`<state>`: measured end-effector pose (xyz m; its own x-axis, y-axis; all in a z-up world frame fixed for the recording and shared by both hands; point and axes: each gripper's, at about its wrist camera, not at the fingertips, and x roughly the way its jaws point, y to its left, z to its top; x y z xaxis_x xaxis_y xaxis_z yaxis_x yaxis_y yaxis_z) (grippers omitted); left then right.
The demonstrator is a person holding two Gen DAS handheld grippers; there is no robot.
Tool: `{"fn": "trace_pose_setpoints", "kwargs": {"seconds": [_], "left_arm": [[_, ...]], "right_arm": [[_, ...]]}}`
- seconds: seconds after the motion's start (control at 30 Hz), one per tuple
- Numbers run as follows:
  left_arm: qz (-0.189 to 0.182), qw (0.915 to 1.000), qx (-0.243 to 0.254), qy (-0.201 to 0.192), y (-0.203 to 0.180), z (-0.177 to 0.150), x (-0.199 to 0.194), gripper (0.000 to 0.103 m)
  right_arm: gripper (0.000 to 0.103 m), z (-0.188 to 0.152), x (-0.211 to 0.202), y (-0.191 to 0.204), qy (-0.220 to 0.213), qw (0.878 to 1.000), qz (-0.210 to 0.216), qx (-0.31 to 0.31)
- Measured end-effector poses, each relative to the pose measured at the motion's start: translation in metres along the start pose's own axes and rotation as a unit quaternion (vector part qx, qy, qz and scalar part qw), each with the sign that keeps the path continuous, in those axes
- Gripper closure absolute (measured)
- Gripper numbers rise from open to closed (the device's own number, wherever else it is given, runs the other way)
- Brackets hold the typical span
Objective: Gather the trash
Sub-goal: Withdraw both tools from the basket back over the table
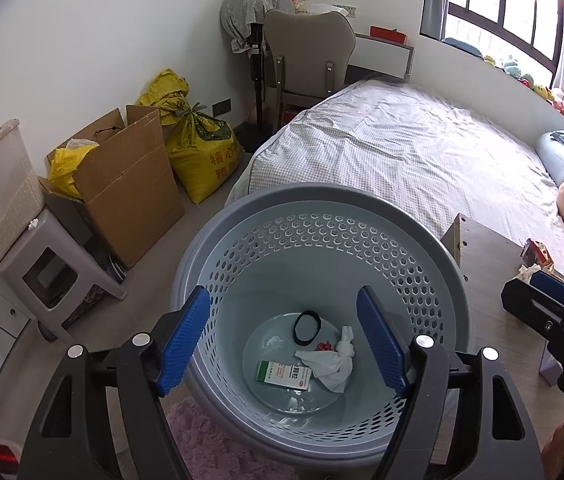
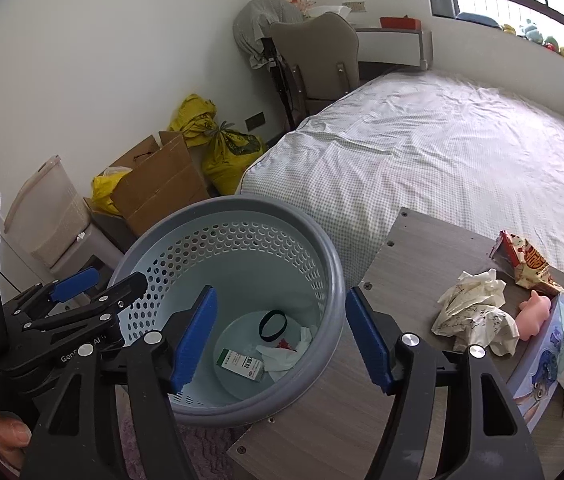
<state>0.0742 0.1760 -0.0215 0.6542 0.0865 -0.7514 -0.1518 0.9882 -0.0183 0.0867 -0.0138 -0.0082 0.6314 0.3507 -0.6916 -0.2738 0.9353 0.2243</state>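
Both grippers, the left gripper (image 1: 284, 340) and the right gripper (image 2: 279, 338), are built from black frames fitted with ribbed blue pads (image 1: 183, 340) and silver bolts. White lettering is printed on the left one's body, and bare skin is glimpsed beneath it.

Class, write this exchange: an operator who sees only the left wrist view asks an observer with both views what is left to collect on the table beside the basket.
Operator: I only see the table's edge. Any trash on it?
Observer: Yes, a wad of crumpled paper lies on the table.
Operator: Where are the right gripper's jaws?
Observer: The right gripper is open and empty. Its jaws straddle the basket rim, one over the inside and one over the table.
Operator: Anything close to the paper?
Observer: A pink pig toy sits right beside it.
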Motion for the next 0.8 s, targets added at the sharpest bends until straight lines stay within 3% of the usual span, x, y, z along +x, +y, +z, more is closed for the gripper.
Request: {"fn": "trace_pose_setpoints", "kwargs": {"seconds": [0.8], "left_arm": [[-0.045,0.9982,0.038,-0.013,-0.052,-0.019,-0.039,0.030]], "right_arm": [[0.034,-0.045,-0.065,-0.048,-0.034,0.998,-0.028,0.048]]}}
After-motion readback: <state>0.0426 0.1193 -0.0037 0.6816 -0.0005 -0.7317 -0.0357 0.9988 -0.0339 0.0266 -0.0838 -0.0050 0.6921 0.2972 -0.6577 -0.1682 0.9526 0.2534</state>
